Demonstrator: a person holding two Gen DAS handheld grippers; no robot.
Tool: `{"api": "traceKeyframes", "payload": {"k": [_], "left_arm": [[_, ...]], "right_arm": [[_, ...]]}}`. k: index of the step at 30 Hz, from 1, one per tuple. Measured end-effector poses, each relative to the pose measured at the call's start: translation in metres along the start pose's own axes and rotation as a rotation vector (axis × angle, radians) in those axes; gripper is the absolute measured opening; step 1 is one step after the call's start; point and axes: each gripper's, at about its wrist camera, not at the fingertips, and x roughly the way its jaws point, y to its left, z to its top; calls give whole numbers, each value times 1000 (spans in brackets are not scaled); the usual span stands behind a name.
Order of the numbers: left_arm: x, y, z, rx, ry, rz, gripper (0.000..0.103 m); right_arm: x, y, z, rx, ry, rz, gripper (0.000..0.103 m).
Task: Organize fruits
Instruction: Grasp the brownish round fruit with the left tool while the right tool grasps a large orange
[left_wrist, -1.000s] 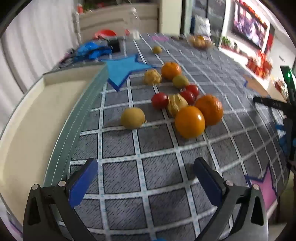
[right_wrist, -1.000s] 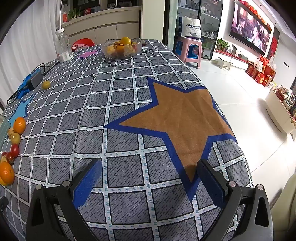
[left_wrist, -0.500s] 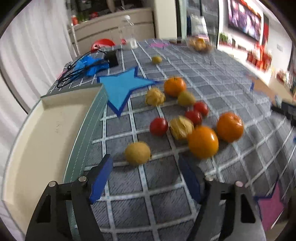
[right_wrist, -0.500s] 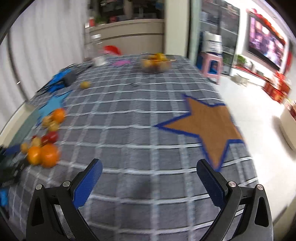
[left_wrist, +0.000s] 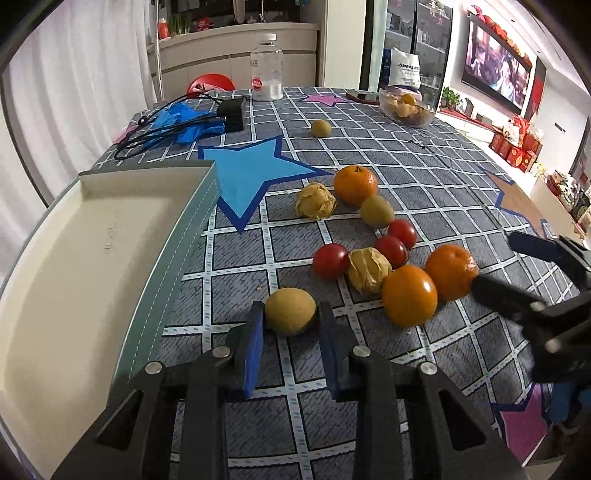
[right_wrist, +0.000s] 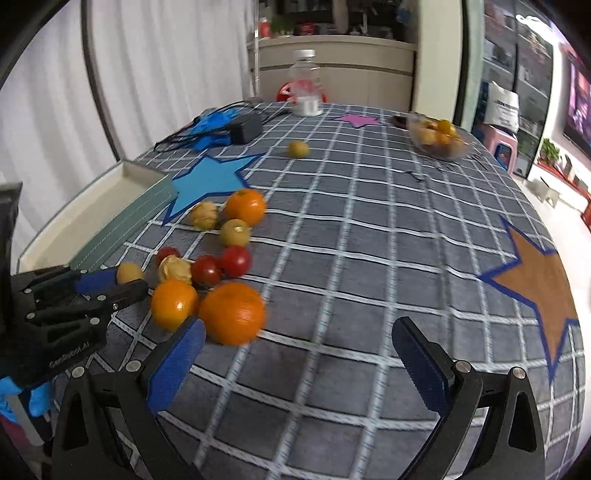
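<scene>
On the checked cloth lies a cluster of fruit: three oranges (left_wrist: 409, 295), three red tomatoes (left_wrist: 330, 260), two papery husked fruits (left_wrist: 368, 270) and a greenish round fruit (left_wrist: 376, 211). Nearest me is a yellow-brown round fruit (left_wrist: 290, 311). My left gripper (left_wrist: 290, 321) has that fruit between its blue pads, the jaws closing with both pads touching its sides. In the right wrist view the left gripper (right_wrist: 123, 282) shows at the left, on the same fruit (right_wrist: 128, 272). My right gripper (right_wrist: 297, 332) stands open and holds nothing, its left pad just in front of the nearest orange (right_wrist: 232, 313).
A cream tray with a grey-green rim (left_wrist: 173, 258) lies to the left of the fruit. Farther back are a lone yellow fruit (left_wrist: 320, 128), a glass bowl of fruit (left_wrist: 406, 109), a plastic bottle (left_wrist: 266, 68), a black adapter with cables (left_wrist: 231, 114) and blue gloves (left_wrist: 184, 122).
My left gripper's jaws have come together from wide open around the yellow-brown fruit. The right gripper has swung left, from the brown star toward the fruit cluster.
</scene>
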Motion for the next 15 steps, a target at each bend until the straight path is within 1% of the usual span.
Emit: {"api": "traceKeyframes", "payload": {"k": [2,6,9,10,12,13,14,15], "left_arm": [[-1,0,0,3,8,4,32],[-1,3,0,-2,24,-8,33],[2,-1,2,4,27,9,34],[2,-2,2,6,29,12,35],[4,-4,3,12,30,14,34],[4,-5,3,15,33,19,33],[4,-5,3,12,32,21,30],[4,-5,3,7,34,17,30]], "right_arm": [[2,8,-1,-26,1,16,102],[0,17,-1,-65,-9,11,102],[10,19,2,-57,21,15,102],[12,20,2,-55,26,19,100],[15,21,2,-52,39,37,73],[19,21,2,-45,60,47,52],[19,22,2,-43,51,42,41],[18,22,2,-40,52,37,41]]}}
